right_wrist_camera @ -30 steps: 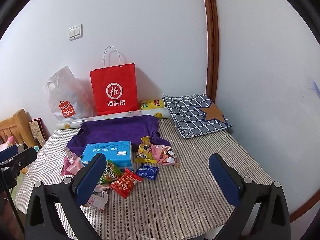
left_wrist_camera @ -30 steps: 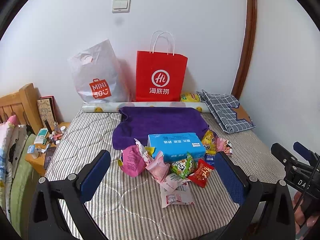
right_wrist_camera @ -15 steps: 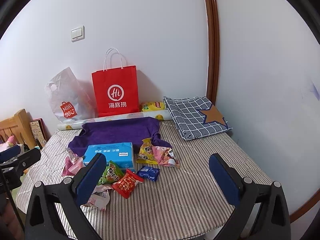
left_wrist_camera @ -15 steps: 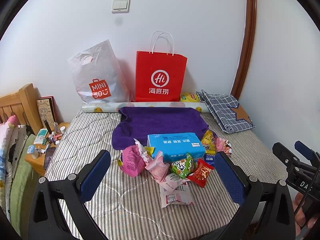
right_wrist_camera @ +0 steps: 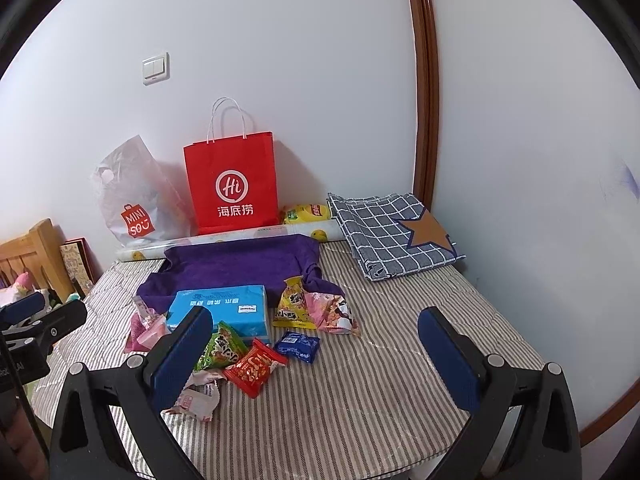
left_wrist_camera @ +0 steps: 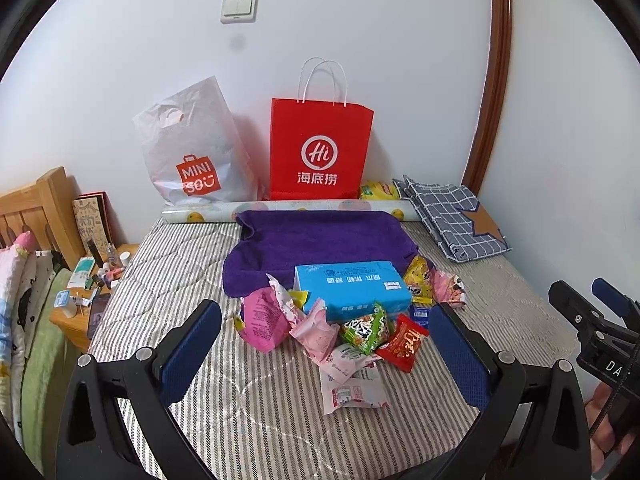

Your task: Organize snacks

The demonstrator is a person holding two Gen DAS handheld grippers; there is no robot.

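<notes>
Both tools hang above the near edge of the striped mattress (left_wrist_camera: 192, 412), neither touching any item. The left gripper (left_wrist_camera: 326, 354) has its jaws spread wide and empty; the right gripper (right_wrist_camera: 316, 354) likewise stands fully spread with nothing between the pads.

Landmark: the blue tissue box (left_wrist_camera: 352, 286), lying flat in front of the purple towel (left_wrist_camera: 320, 240), its long axis running side to side across the mattress.

The snacks lie scattered around that box:
- pink pouch (left_wrist_camera: 266, 322), just left of the box, torn top pointing up and away;
- green packet (left_wrist_camera: 364, 326) and red packet (left_wrist_camera: 404, 342), touching each other against the box's near face, the red one's long axis slanting towards the near right;
- pale wrapper (left_wrist_camera: 352, 388), nearer than these, crumpled flat;
- small blue packet (right_wrist_camera: 298, 346), near the box's near right corner;
- yellow packet (right_wrist_camera: 292, 308) and pink printed packet (right_wrist_camera: 332, 312), right of the box, overlapping each other, tops pointing away.

Judgement on handling: all packets appear light, soft and air-filled, with slick film likely to slide between pads and contents that may crush. The safest hold is probably a crimped end seal or a corner, gripped lightly. The red packet lies uppermost and looks the easiest first pick.
</notes>
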